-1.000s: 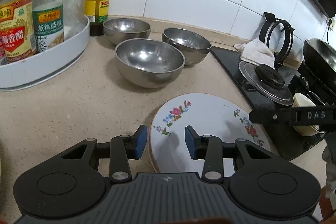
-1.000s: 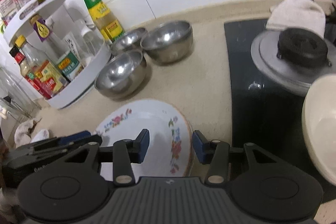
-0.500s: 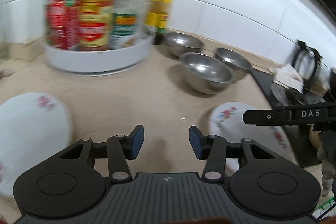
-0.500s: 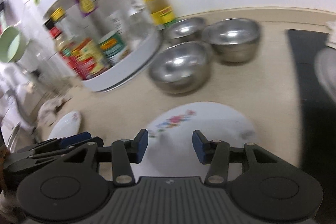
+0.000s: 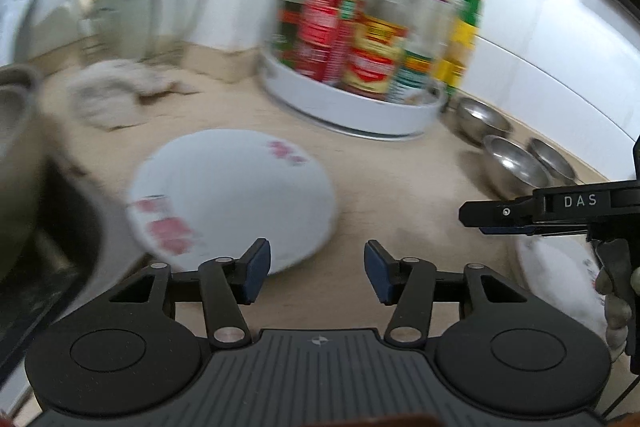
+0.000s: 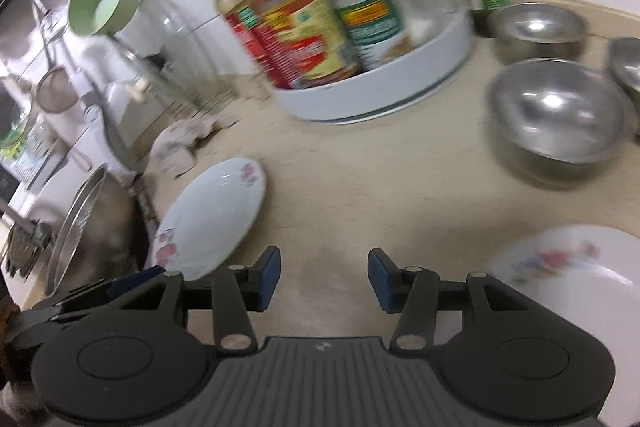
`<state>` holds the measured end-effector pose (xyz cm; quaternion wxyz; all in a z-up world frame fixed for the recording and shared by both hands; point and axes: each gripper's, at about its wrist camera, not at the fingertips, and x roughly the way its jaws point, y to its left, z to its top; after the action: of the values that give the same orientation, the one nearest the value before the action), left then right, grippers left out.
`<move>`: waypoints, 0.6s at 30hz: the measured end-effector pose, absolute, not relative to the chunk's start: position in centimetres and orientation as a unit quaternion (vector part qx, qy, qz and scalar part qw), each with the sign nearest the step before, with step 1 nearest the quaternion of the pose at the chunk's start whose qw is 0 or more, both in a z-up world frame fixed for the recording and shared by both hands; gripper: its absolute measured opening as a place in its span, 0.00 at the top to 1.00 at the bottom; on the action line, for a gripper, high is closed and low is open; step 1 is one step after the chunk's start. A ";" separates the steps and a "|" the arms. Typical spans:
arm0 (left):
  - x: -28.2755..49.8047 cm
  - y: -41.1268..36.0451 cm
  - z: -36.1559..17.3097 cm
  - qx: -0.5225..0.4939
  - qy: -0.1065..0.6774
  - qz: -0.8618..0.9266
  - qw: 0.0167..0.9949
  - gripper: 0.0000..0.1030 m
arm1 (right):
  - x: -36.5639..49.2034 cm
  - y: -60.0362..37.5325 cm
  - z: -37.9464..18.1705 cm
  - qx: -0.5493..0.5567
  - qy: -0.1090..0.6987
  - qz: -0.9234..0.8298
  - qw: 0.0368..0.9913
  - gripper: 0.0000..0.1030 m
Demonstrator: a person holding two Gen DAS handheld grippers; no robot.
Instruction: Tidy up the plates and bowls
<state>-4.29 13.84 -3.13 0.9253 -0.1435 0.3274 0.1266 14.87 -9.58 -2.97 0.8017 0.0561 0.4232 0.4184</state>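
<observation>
A white floral plate (image 5: 228, 195) lies on the beige counter near the sink edge, just ahead of my open, empty left gripper (image 5: 316, 271); it also shows in the right wrist view (image 6: 212, 215). A second floral plate (image 6: 568, 291) lies at the right, partly under my open, empty right gripper (image 6: 324, 275); in the left wrist view it (image 5: 556, 279) sits below the right gripper's body (image 5: 560, 211). Three steel bowls (image 6: 556, 119) (image 6: 536, 31) (image 6: 628, 63) stand at the far right.
A white turntable (image 6: 384, 83) full of sauce bottles stands at the back, also in the left wrist view (image 5: 360, 115). A crumpled cloth (image 5: 116, 95) lies at the back left. A sink (image 6: 80, 227) with a metal pot drops off at the left.
Both grippers have swung left, away from the stove. The left plate by the sink has come into full view ahead of the left gripper. Both grippers stay open.
</observation>
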 end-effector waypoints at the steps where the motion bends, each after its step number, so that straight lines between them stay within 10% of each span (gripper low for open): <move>1: -4.5 14.3 -3.1 -0.147 0.327 0.137 0.923 0.42 | 15.0 -8.8 -3.0 0.052 0.424 0.425 0.798 0.55; 18: -5.4 20.5 -5.1 -0.235 0.332 0.198 0.891 0.22 | 17.6 1.0 -3.6 -0.013 0.429 0.462 0.776 0.37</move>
<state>-5.36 20.52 -5.07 0.8915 -0.2354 0.3324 0.1984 17.59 1.02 -3.59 0.7761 -0.0132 0.4290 0.4620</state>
